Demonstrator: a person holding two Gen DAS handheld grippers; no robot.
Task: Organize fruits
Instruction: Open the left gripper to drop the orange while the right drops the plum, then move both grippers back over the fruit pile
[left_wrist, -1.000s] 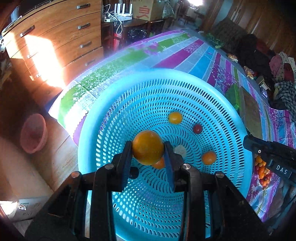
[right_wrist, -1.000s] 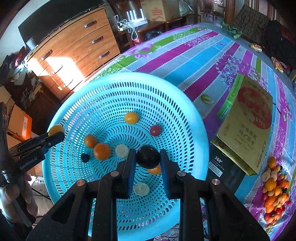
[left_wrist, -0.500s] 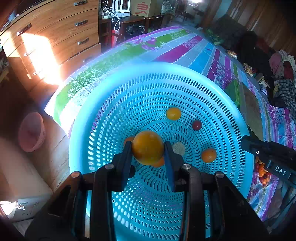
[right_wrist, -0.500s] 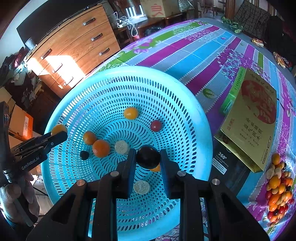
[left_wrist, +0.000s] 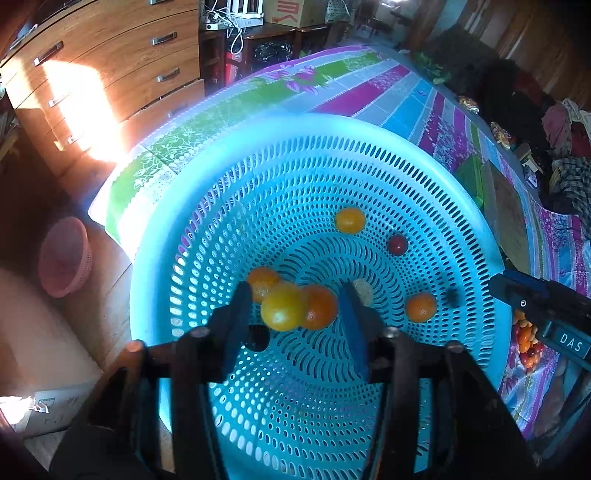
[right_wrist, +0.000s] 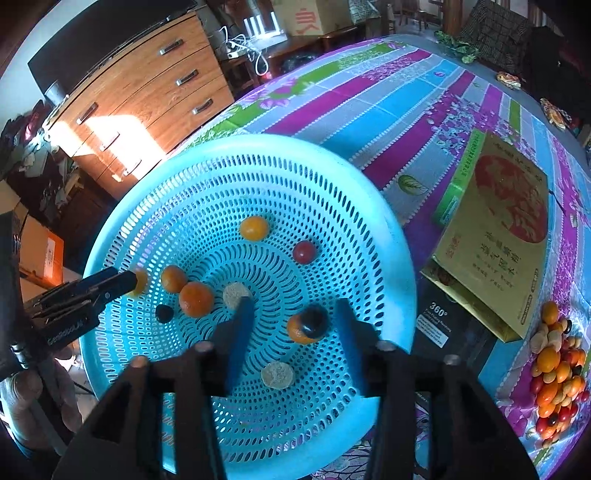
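Left wrist view: the left hand-held gripper (left_wrist: 295, 314) hangs over the blue basket (left_wrist: 229, 177), jaws just opened and now apart; a yellow fruit (left_wrist: 282, 311) lies between them, clear of both pads and blurred. Behind it sit two orange fruits, with a further yellow fruit, a red one (left_wrist: 398, 244) and an orange one spread across the perforated floor. The right hand-held gripper (left_wrist: 517, 295) enters at the right edge. A pink basket (left_wrist: 64, 256) lies on the floor at left. Right wrist view: the right hand-held gripper (right_wrist: 293, 314) jaws have likewise just opened and stand apart; a dark fruit (right_wrist: 313, 320) lies between them, touching neither pad, against an orange fruit (right_wrist: 295, 332). Only this view shows the yellow box (right_wrist: 495, 236) just beside the basket, the loose fruit pile (right_wrist: 554, 373) on the striped bench cloth (right_wrist: 388, 110), and a hand (right_wrist: 33, 398) holding the left tool.
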